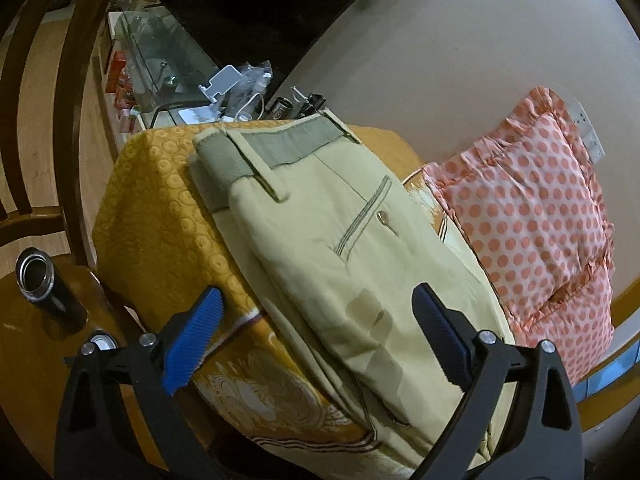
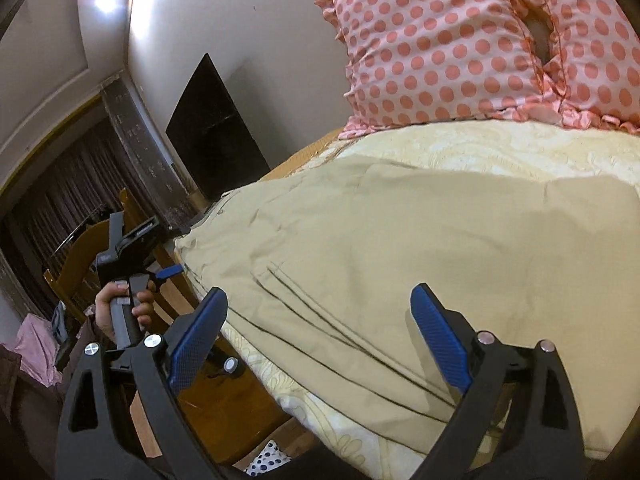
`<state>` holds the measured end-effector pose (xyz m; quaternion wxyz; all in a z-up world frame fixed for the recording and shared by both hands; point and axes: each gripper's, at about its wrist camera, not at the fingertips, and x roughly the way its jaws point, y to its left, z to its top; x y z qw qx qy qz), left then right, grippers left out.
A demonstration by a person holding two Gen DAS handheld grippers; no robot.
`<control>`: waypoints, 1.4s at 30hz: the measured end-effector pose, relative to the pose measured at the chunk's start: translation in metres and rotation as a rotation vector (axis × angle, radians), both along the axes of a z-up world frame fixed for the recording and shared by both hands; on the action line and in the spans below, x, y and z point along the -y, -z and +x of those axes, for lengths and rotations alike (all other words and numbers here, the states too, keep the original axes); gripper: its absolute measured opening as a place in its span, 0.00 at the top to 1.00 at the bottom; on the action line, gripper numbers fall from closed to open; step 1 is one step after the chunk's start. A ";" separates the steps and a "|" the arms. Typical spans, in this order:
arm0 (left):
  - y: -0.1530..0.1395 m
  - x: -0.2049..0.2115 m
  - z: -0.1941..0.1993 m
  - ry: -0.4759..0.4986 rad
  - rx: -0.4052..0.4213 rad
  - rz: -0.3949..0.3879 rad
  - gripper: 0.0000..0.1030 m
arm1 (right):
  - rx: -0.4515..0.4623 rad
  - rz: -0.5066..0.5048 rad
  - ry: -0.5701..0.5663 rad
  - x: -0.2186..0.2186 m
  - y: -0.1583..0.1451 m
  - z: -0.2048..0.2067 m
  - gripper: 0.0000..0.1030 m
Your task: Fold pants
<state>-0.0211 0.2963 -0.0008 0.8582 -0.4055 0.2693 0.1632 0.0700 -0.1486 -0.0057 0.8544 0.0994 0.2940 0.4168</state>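
Pants (image 1: 344, 248), khaki, lie lengthwise on the bed's yellow bedspread (image 1: 160, 200) beside a polka-dot pillow (image 1: 532, 208). Left claw (image 1: 316, 340) and right claw (image 2: 318, 336) hover spread, holding nothing. Risk: pinching one layer only would skew the fold.

left gripper (image 1: 316, 336) black frame | blue ribbed pads (image 1: 192, 344) | silver screws
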 end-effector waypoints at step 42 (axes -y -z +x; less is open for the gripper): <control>-0.054 0.021 0.054 0.031 -0.085 0.268 0.92 | -0.027 0.072 -0.028 0.018 0.009 0.011 0.07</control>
